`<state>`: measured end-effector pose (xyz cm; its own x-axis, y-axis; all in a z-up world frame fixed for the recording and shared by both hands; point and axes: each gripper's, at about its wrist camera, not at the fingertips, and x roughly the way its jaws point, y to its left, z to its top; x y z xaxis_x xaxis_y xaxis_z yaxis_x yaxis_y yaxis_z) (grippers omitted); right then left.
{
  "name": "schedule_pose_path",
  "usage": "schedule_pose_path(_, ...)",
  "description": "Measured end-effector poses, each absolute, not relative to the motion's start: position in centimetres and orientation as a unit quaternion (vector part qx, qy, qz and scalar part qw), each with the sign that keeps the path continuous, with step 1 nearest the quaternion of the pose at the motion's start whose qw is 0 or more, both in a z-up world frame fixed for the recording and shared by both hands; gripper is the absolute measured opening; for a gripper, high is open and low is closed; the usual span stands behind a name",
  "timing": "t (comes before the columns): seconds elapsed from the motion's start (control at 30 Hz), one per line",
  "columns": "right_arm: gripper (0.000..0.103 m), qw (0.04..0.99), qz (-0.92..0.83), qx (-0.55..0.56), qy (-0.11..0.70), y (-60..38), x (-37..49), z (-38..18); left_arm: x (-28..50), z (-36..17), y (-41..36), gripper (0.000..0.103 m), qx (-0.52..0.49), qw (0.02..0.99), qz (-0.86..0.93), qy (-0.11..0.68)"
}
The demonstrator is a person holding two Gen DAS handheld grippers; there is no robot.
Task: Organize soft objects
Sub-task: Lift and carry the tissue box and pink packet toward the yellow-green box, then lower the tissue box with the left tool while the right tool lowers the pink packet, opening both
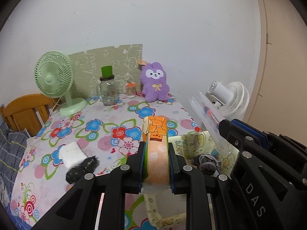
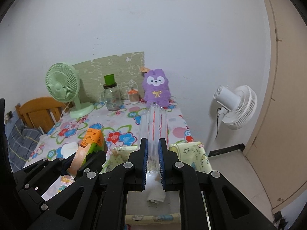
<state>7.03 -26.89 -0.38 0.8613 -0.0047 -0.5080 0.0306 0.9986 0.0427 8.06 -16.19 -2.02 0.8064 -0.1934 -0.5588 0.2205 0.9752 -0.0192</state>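
Observation:
My left gripper [image 1: 156, 145] is shut on an orange and green soft pack [image 1: 155, 132], which stands upright between the jaws over the floral tablecloth [image 1: 107, 115]. The right wrist view shows that pack [image 2: 93, 140] and the left gripper [image 2: 90, 154] at lower left. My right gripper [image 2: 153, 141] is shut on a long clear plastic packet with red stripes [image 2: 155, 118] that sticks out forward. From the left wrist view the right gripper [image 1: 228, 128] and its packet [image 1: 203, 109] are at the right. Both hover by a yellow fabric box [image 1: 191, 140].
A white folded cloth [image 1: 72, 153] and a black sock [image 1: 82, 169] lie on the table at left. Grey-brown rolled socks [image 1: 205, 163] sit in the box. At the back stand a purple plush [image 1: 154, 82], glass jar [image 1: 108, 92] and green fan [image 1: 54, 74]. A white fan [image 2: 236, 107] stands right.

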Motion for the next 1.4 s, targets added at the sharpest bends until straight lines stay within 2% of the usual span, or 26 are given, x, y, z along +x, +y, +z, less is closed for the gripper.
schedule_pose_path(0.87, 0.014, 0.939, -0.048, 0.073, 0.331, -31.2, 8.5, -6.0, 10.6, -7.2, -21.0, 0.021, 0.081, 0.92, -0.142, 0.357)
schedule_pose_path(1.13, 0.014, 0.933, -0.041, 0.088, 0.348, -31.7, 9.1, -6.9, 11.0, -7.9, -21.3, 0.048, 0.093, 0.914, -0.136, 0.37)
schedule_pose_path(1.2, 0.014, 0.929, -0.038, 0.092, 0.355, -31.9, 9.3, -7.3, 11.0, -8.1, -21.4, 0.061, 0.096, 0.911, -0.139, 0.375)
schedule_pose_path(1.3, 0.014, 0.924, -0.032, 0.096, 0.368, -32.0, 9.6, -7.8, 11.0, -8.2, -21.4, 0.072, 0.102, 0.91, -0.139, 0.376)
schedule_pose_path(1.4, 0.024, 0.919, -0.036, 0.089, 0.382, -31.9, 10.2, -8.2, 11.1, -8.4, -21.4, 0.075, 0.108, 0.907, -0.144, 0.382)
